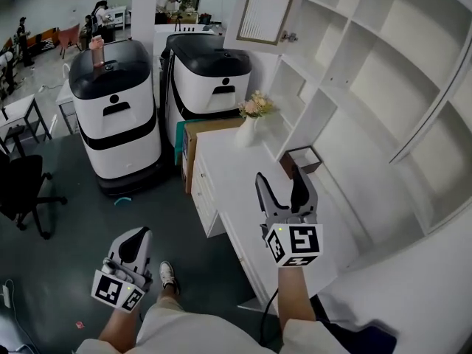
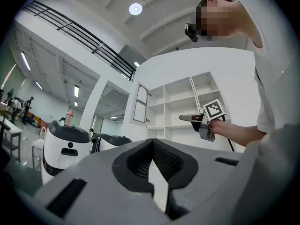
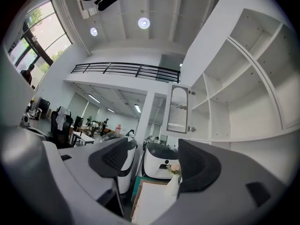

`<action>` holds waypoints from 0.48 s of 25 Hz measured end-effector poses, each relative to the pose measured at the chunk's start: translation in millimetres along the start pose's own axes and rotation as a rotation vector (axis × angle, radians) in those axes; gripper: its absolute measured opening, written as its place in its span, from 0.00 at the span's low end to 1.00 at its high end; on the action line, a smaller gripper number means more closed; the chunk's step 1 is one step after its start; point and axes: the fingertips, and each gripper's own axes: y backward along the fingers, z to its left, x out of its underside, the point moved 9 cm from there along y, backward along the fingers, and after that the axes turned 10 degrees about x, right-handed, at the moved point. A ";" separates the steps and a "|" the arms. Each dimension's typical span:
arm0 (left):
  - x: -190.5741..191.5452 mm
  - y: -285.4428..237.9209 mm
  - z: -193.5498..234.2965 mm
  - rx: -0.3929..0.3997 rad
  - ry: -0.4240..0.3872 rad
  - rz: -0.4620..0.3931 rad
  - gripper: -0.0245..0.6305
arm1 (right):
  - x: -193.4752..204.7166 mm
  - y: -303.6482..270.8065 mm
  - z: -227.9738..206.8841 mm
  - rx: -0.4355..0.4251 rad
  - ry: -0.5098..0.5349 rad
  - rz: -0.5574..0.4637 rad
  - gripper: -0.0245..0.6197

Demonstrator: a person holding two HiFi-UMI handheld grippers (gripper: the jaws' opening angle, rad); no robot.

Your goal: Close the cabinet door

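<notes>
While the cabinet door (image 1: 267,9) stands swung open at the upper left edge of the shelving unit (image 1: 369,102) in the head view, the right gripper (image 1: 280,179) is held over the white bench (image 1: 225,172) directly in front of that unit, its jaws spread with nothing between them; the left gripper (image 1: 135,240) hangs well apart from the shelving unit, out over the dark floor (image 1: 66,212), jaws pressed together; a vase of flowers (image 1: 251,120) and a small brown box (image 1: 302,157) stand on the bench close to the unit's lowest compartments; two white-and-black machines (image 1: 122,102) are parked beyond the unit's left end.

Left gripper view: jaws clenched tip to tip, empty; the cabinet door shows ajar at the unit's left side; the right gripper is seen before the shelves.

Right gripper view: jaws released, empty; the cabinet door projects from the unit's left edge, above the vase of flowers, clear of both jaws.
</notes>
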 end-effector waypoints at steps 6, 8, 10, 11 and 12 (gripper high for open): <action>-5.9 -76.0 119.9 0.042 0.022 -0.013 0.04 | -6.6 -140.4 15.5 0.082 -0.042 0.006 0.51; -8.0 -95.9 161.4 0.052 0.029 -0.021 0.04 | -11.4 -185.1 22.9 0.115 -0.054 -0.008 0.51; -11.7 -113.5 198.2 0.064 0.028 -0.032 0.04 | -14.3 -225.8 30.3 0.144 -0.056 -0.021 0.51; -14.0 -120.8 213.9 0.071 0.027 -0.037 0.04 | -15.0 -244.1 33.4 0.156 -0.056 -0.026 0.51; -15.9 -127.5 227.5 0.078 0.028 -0.042 0.04 | -15.8 -261.2 35.7 0.166 -0.055 -0.029 0.51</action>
